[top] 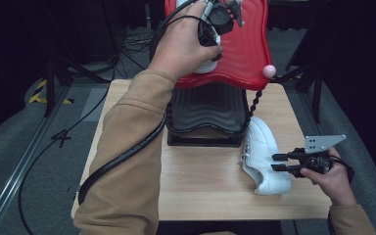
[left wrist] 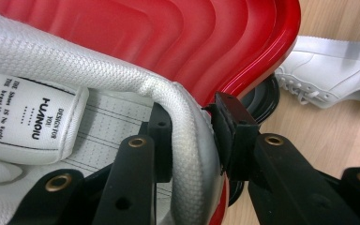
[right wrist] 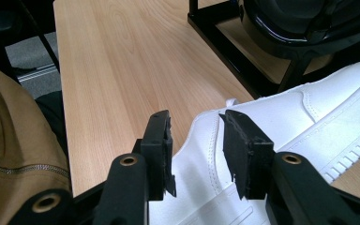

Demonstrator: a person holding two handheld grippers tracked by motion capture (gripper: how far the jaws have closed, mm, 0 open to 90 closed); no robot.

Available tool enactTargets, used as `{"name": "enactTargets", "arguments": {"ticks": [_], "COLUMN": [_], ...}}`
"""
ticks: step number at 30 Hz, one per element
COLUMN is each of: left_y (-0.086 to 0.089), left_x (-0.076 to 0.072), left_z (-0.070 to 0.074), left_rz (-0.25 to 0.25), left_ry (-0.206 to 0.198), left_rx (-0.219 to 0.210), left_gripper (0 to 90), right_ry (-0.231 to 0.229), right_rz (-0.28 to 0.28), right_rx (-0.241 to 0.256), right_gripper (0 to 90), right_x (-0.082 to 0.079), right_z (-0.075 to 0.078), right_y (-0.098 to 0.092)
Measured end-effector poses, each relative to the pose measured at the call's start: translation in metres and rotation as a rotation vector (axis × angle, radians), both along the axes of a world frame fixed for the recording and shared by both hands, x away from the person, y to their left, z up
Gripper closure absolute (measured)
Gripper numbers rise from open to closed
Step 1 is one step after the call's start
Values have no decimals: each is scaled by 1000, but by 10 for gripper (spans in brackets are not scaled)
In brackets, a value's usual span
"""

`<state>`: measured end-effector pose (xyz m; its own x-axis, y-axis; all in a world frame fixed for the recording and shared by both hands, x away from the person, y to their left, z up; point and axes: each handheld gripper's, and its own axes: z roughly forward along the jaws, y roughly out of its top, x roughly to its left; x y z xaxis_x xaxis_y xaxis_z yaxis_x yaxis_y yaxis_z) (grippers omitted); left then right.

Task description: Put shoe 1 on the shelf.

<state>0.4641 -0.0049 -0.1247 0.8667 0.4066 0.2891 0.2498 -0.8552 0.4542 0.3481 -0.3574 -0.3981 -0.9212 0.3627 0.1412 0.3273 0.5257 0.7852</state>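
A white shoe (left wrist: 37,70) rests on the red top shelf (top: 245,54) of a two-level rack. My left gripper (left wrist: 192,140) is shut on that shoe's padded collar, one jaw inside the opening and one outside. In the high view the left gripper (top: 215,22) sits high on the red shelf under the hand, and a bit of the shoe (top: 206,67) peeks out below it. A second white shoe (top: 262,147) lies on the wooden table (top: 200,186) beside the rack. My right gripper (top: 277,162) is open, its jaws just over this shoe (right wrist: 286,122), holding nothing.
Under the red shelf is a black ribbed shelf (top: 210,105) on a black frame. A pink knob (top: 269,71) caps the rack's right post. The left sleeve and a black cable (top: 127,152) cross the table's left half. Dark floor and stands surround the table.
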Motion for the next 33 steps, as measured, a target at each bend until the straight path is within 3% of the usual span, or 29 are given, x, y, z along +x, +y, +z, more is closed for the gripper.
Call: {"name": "enactTargets", "arguments": {"ticks": [6, 14, 22, 27, 33], "left_y": [-4, -6, -1, 2, 5], "left_x": [6, 5, 2, 0, -8], "left_z": [-3, -12, -13, -10, -3], "left_rz": [16, 17, 12, 17, 25], "left_ry": [-26, -14, 17, 15, -12], "left_rx": [21, 32, -8, -51, -66], "left_gripper": [701, 691, 682, 554, 471], "right_ry": [1, 5, 8, 7, 5], "right_rz": [2, 3, 5, 3, 3], "right_rx": [0, 1, -1, 0, 0], "right_gripper": [626, 621, 620, 620, 619], "right_x": [0, 1, 0, 1, 1], "right_z": [0, -1, -1, -1, 0], "right_y": [0, 1, 3, 3, 3]}}
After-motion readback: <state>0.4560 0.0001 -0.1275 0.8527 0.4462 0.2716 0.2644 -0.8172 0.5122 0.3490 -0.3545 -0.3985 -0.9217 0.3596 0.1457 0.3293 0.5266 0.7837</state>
